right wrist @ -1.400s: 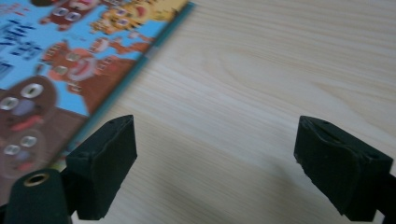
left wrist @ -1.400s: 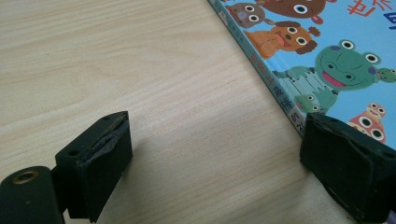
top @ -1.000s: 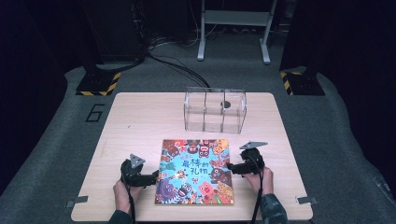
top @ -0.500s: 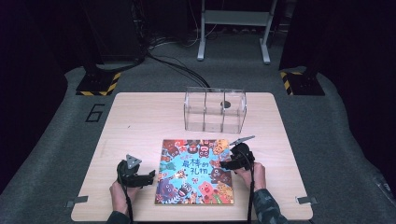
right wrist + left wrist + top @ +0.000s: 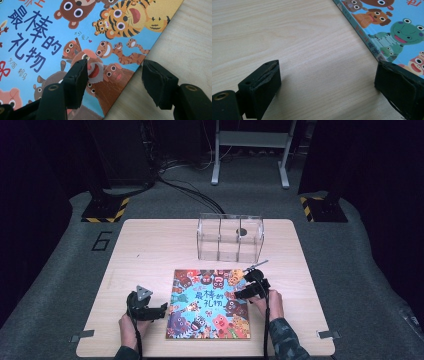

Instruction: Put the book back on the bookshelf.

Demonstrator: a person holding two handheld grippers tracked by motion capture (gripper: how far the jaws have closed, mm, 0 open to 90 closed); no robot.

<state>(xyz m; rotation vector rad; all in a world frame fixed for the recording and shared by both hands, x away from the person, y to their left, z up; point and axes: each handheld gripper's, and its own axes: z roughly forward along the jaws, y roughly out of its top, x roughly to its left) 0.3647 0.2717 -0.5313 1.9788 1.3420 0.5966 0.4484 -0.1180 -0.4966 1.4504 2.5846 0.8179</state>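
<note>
Clear divided box [image 5: 230, 239] beyond picture book [image 5: 210, 302], dark round thing [image 5: 242, 232] in one compartment. My right gripper [image 5: 113, 75] just narrowed, astride book's edge. Left gripper [image 5: 327, 82] wide beside book's spine, holding nothing.

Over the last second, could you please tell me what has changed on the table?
The right hand-held gripper moved inward from beside the picture book's right edge to over its cover, and its jaws have just been closing; they now straddle that edge without pressing on it. The left hand-held gripper stayed open beside the book's left edge. The book and the clear divided box kept their places.
</note>
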